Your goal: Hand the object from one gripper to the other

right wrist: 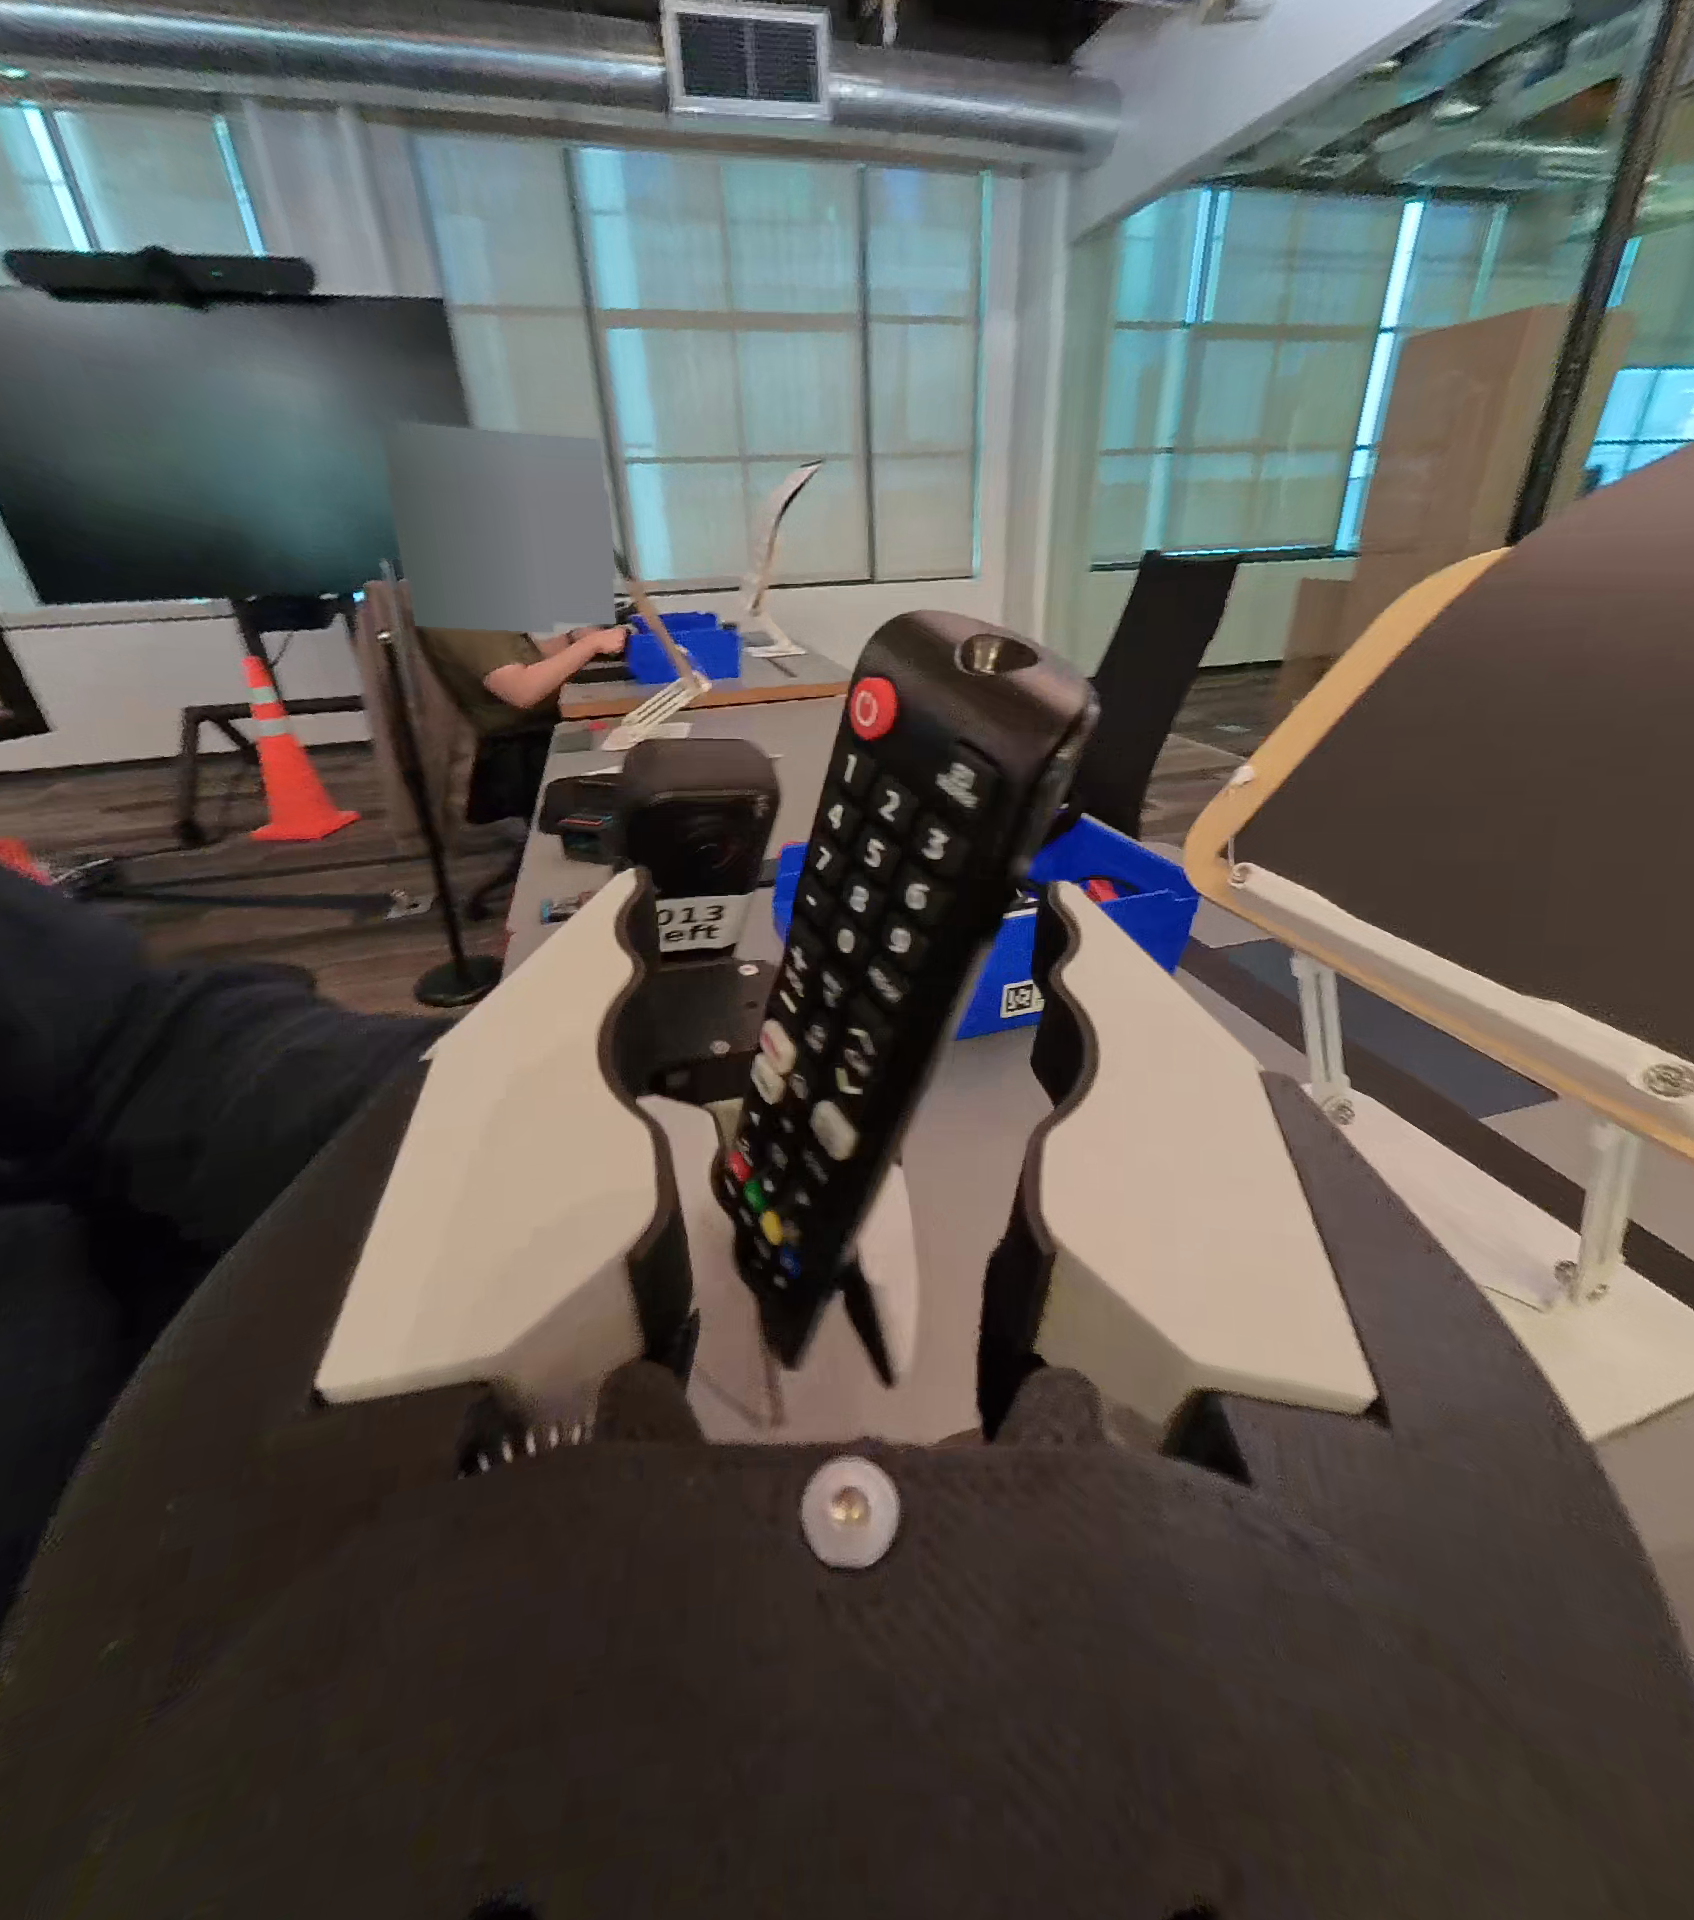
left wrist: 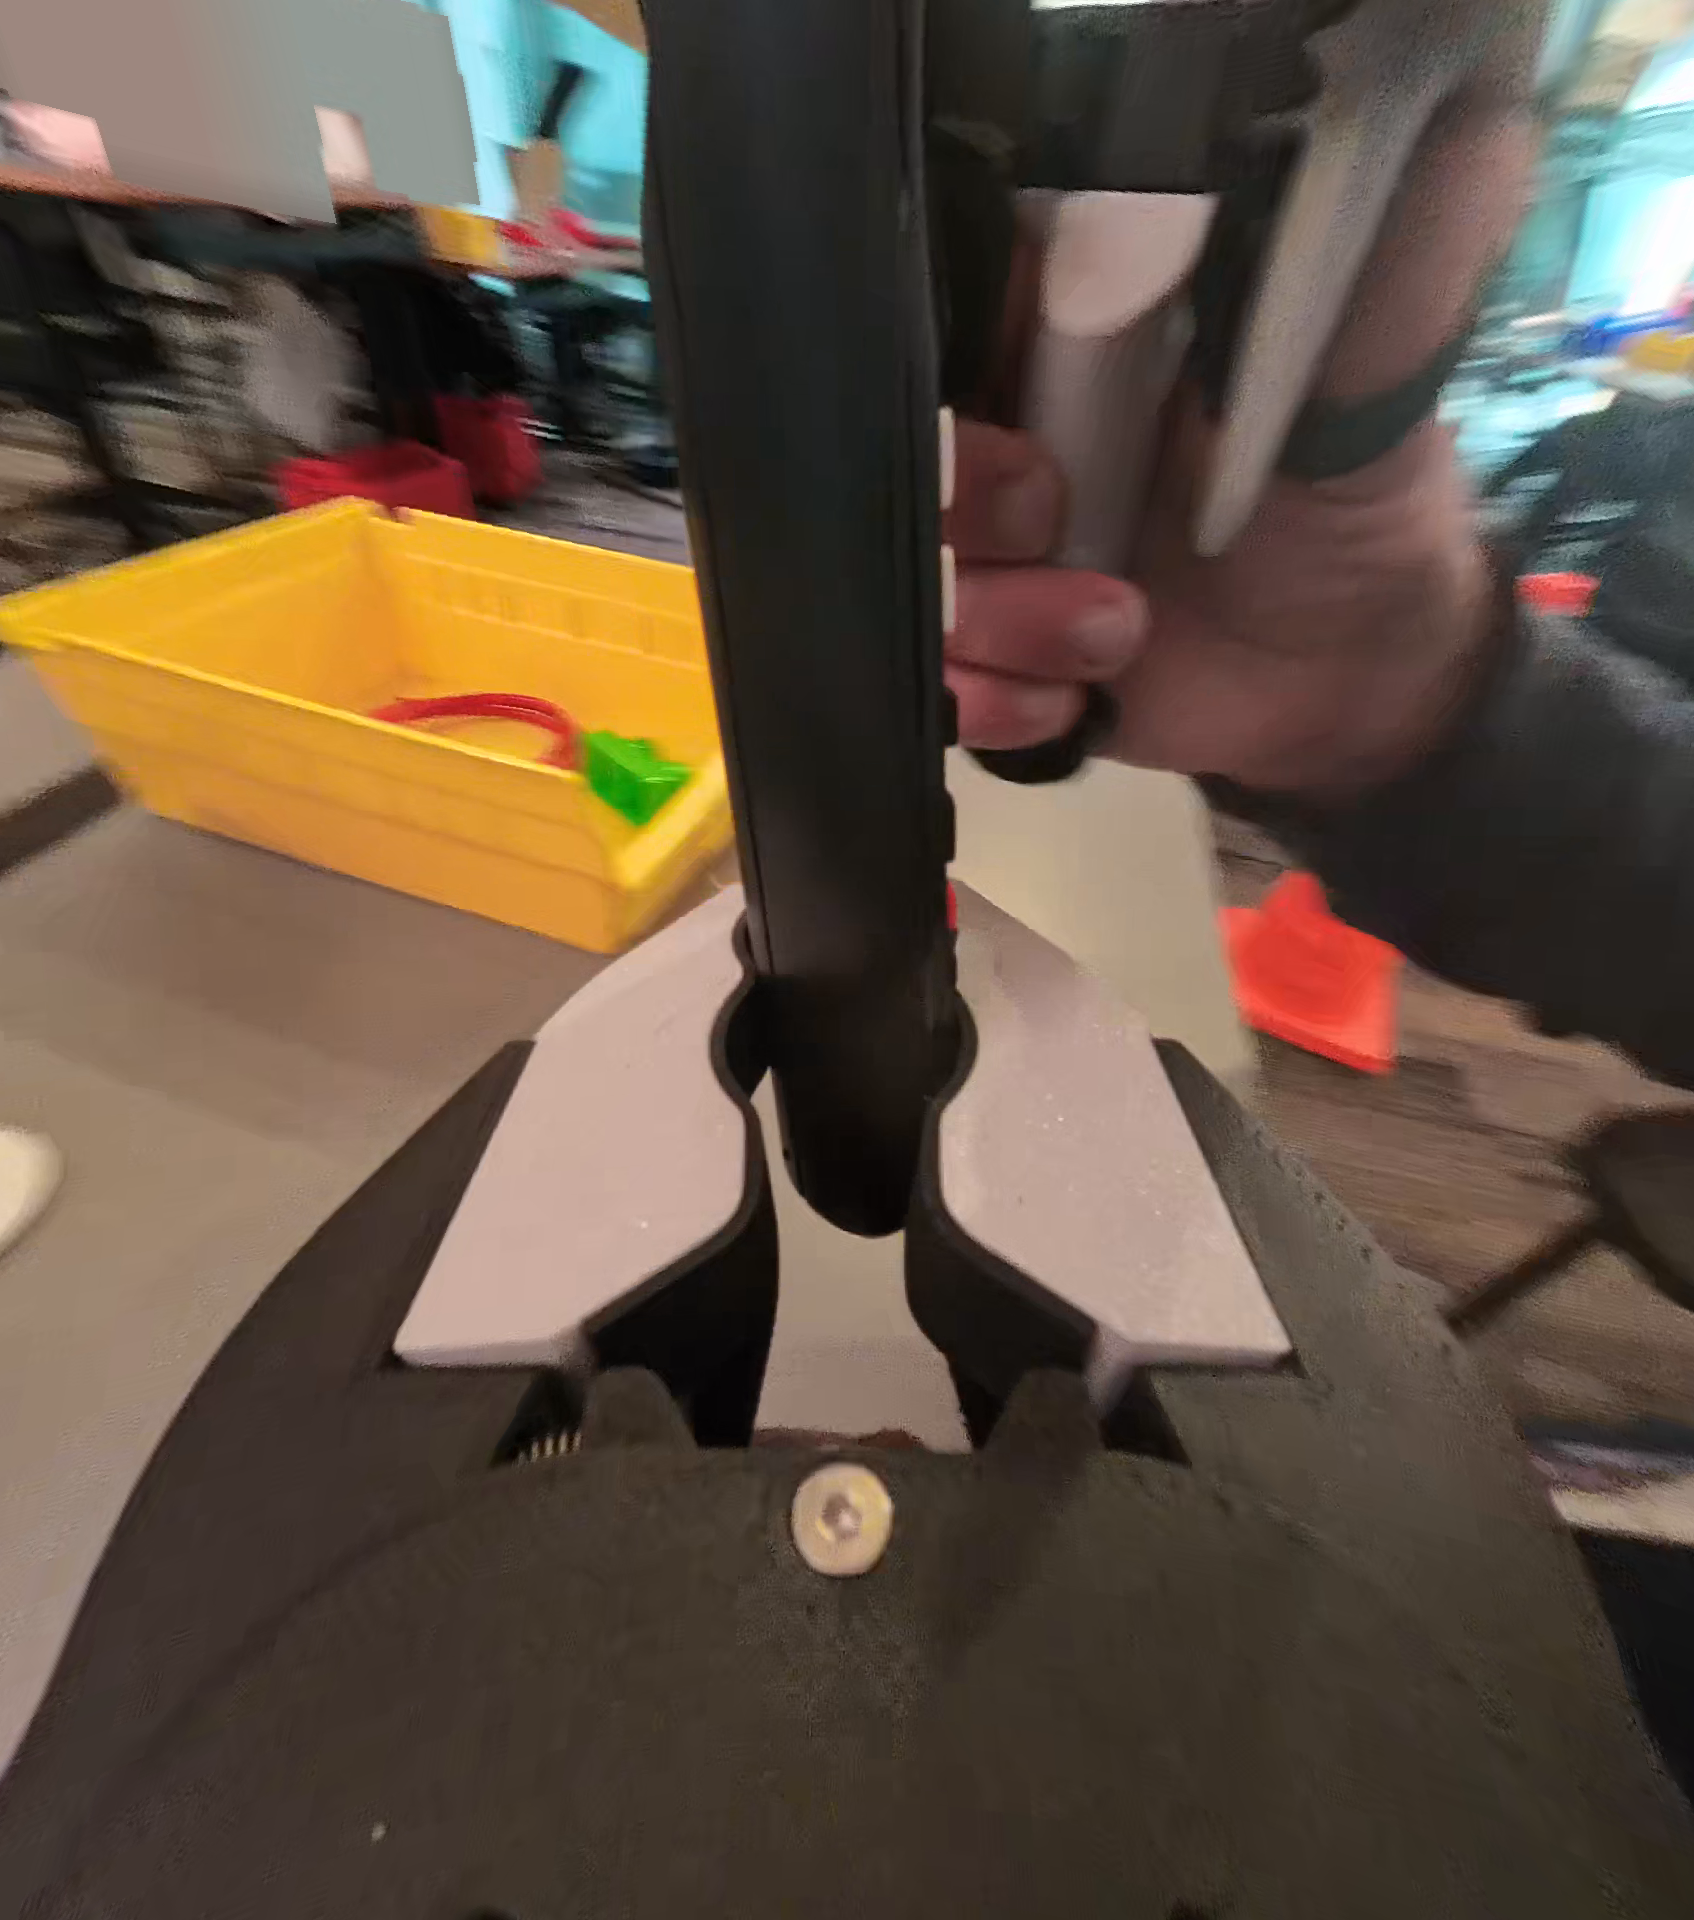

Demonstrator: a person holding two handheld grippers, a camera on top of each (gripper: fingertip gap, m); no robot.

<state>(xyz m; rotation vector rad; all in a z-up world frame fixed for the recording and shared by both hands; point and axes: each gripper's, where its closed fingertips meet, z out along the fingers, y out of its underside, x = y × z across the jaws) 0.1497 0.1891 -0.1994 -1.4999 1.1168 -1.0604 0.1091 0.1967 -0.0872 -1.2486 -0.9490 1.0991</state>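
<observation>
A black remote control (left wrist: 812, 623) stands upright with its button face toward the right wrist camera (right wrist: 884, 935). My left gripper (left wrist: 848, 966) is shut on the remote's lower end, gripping its narrow sides. My right gripper (right wrist: 843, 904) is open, its white fingers (right wrist: 531, 1091) on either side of the remote and apart from it. In the left wrist view the right gripper (left wrist: 1238, 312) and the hand (left wrist: 1217, 644) holding it show at the upper right, behind the remote. The left gripper's camera and body (right wrist: 697, 831) show behind the remote in the right wrist view.
A yellow bin (left wrist: 230, 665) holding a red cable and a green piece sits on the grey table at left. An orange piece (left wrist: 1310, 966) lies at right. A blue bin (right wrist: 1123, 904) and a tilted board on a white stand (right wrist: 1508, 1029) are near the right gripper. A person (right wrist: 510, 665) sits farther back. Spacing between my two grippers at the tips: around 11 cm.
</observation>
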